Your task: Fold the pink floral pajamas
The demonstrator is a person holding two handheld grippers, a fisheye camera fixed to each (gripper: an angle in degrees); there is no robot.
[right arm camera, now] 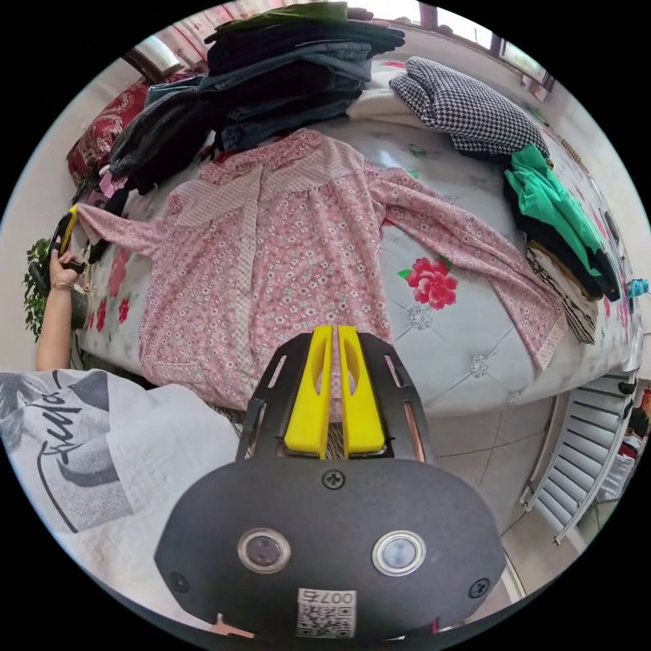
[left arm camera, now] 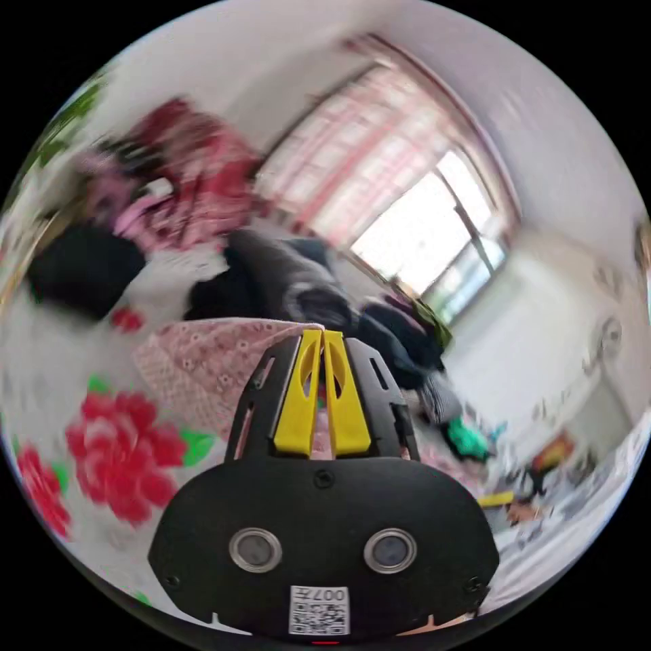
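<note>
— Pajama top (right arm camera: 285, 251), pink and floral, lies spread flat on the bed (right arm camera: 447, 339), sleeves out to both sides?

— Yes, below a stack of dark folded clothes (right arm camera: 285, 61). The left gripper (right arm camera: 68, 230), held in a hand (right arm camera: 61, 268), has one cuff pinched between its yellow fingers (left arm camera: 298, 393).

— And the right gripper (right arm camera: 332, 380)?

— Fingers nearly together at the hem; whether they grip it, I cannot tell.
</note>
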